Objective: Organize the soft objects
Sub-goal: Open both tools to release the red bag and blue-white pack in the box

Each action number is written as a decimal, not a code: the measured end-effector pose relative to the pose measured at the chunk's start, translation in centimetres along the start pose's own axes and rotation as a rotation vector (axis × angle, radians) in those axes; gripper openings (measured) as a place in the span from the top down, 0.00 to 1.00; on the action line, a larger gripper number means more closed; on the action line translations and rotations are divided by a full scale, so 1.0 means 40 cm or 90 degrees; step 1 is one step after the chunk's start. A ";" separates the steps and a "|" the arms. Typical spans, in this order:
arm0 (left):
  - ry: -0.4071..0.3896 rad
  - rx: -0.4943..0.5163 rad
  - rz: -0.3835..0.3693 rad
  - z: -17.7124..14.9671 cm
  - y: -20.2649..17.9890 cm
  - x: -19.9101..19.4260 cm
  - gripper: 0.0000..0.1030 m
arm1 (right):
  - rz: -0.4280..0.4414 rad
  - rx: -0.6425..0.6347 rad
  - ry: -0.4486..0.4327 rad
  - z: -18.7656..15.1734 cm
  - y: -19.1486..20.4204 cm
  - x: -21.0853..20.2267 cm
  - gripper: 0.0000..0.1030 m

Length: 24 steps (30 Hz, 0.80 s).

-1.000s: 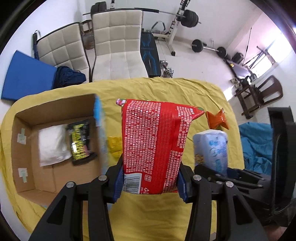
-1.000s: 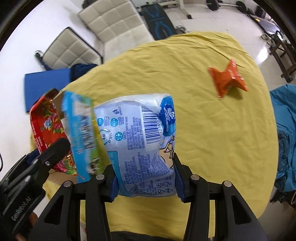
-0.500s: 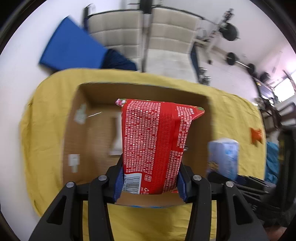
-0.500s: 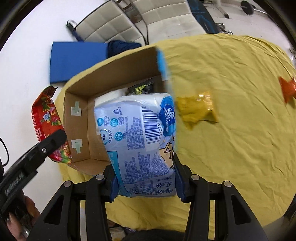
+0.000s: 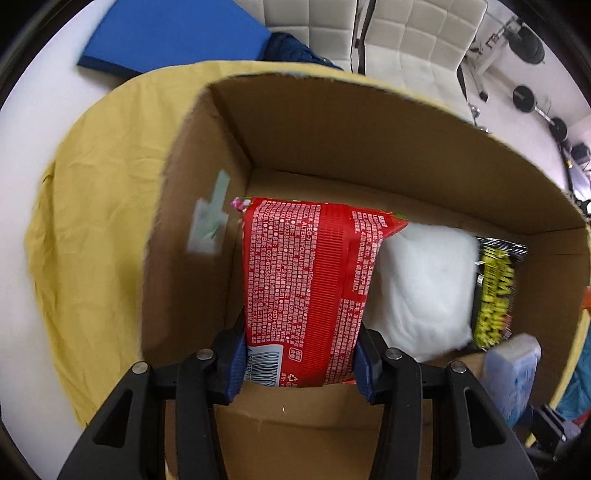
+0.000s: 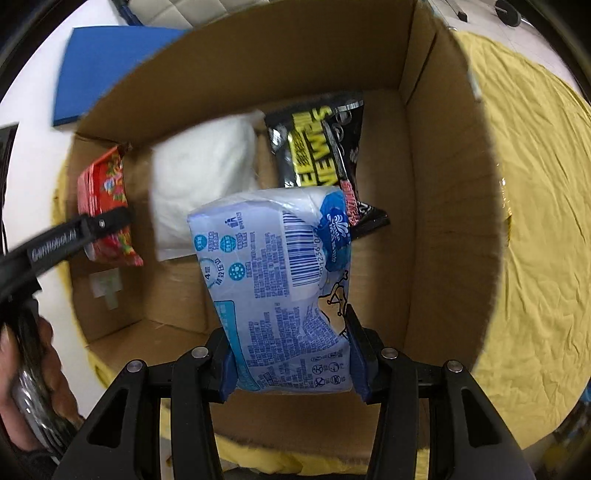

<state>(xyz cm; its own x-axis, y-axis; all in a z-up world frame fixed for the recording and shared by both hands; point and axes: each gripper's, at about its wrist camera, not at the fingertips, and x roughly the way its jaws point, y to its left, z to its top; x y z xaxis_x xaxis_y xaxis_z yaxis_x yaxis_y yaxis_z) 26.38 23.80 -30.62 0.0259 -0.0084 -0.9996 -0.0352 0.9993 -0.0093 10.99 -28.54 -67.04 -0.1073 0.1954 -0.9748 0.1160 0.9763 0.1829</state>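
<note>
Red packet point(image 5: 306, 291) clamped between left gripper point(image 5: 300, 360) jaws, held upright inside the cardboard box point(image 5: 332, 122) at its left end, near the taped side wall. Blue-white tissue pack point(image 6: 284, 291) clamped in right gripper point(image 6: 291, 363) jaws, also over the box interior, toward the near right part. On the box floor: white soft pack point(image 6: 203, 181) in the middle, black-yellow packet point(image 6: 317, 147) just right of it, partly under the tissue pack in the right wrist view. Box sits on yellow cloth point(image 6: 546, 221). Blue mat point(image 5: 173, 33) and white chairs point(image 5: 417, 40) beyond the table.
</note>
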 end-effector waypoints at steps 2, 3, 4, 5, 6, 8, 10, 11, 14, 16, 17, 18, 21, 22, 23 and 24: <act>0.012 0.011 0.002 0.016 -0.013 0.027 0.57 | -0.006 0.006 0.012 0.003 0.001 0.022 0.51; 0.019 0.016 0.003 0.024 -0.019 0.038 0.57 | -0.009 0.010 0.019 0.001 0.001 0.035 0.51; 0.024 0.020 0.004 0.033 -0.023 0.055 0.57 | -0.011 0.013 0.024 0.024 -0.003 0.048 0.51; 0.024 0.022 0.004 0.039 -0.027 0.062 0.57 | -0.012 0.016 0.029 0.025 -0.003 0.058 0.51; 0.027 0.027 0.006 0.046 -0.034 0.071 0.57 | -0.014 0.018 0.033 0.025 -0.003 0.067 0.51; 0.031 0.031 0.002 0.056 -0.044 0.082 0.57 | -0.019 0.024 0.044 0.043 -0.011 0.088 0.51; 0.030 0.039 -0.001 0.064 -0.054 0.091 0.57 | -0.021 0.027 0.056 0.047 -0.013 0.103 0.51; 0.031 0.044 -0.002 0.068 -0.061 0.097 0.57 | -0.022 0.029 0.057 0.046 -0.015 0.107 0.51; 0.035 0.047 -0.009 0.072 -0.069 0.108 0.57 | -0.029 0.033 0.062 0.050 -0.022 0.119 0.50; 0.037 0.049 -0.012 0.073 -0.071 0.112 0.56 | -0.029 0.038 0.070 0.050 -0.030 0.129 0.50; 0.038 0.049 -0.012 0.073 -0.070 0.113 0.56 | -0.029 0.040 0.072 0.050 -0.034 0.132 0.49; 0.038 0.048 -0.010 0.073 -0.068 0.113 0.56 | -0.027 0.042 0.071 0.049 -0.037 0.134 0.48; 0.032 0.040 -0.004 0.072 -0.063 0.093 0.55 | -0.039 0.038 0.065 0.051 -0.035 0.143 0.44; 0.030 0.040 -0.004 0.073 -0.063 0.087 0.55 | -0.037 0.035 0.065 0.050 -0.032 0.148 0.44; 0.025 0.040 -0.002 0.069 -0.063 0.075 0.55 | -0.037 0.033 0.066 0.047 -0.033 0.148 0.44; 0.020 0.043 0.001 0.064 -0.063 0.063 0.55 | -0.038 0.030 0.066 0.044 -0.033 0.147 0.43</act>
<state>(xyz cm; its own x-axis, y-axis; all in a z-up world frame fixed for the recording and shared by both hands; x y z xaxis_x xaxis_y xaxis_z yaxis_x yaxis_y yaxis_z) 29.11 21.35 -33.03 -0.0053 -0.0067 -1.0000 0.0320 0.9995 -0.0069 11.96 -28.87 -73.24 -0.2166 0.1473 -0.9651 0.1521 0.9816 0.1156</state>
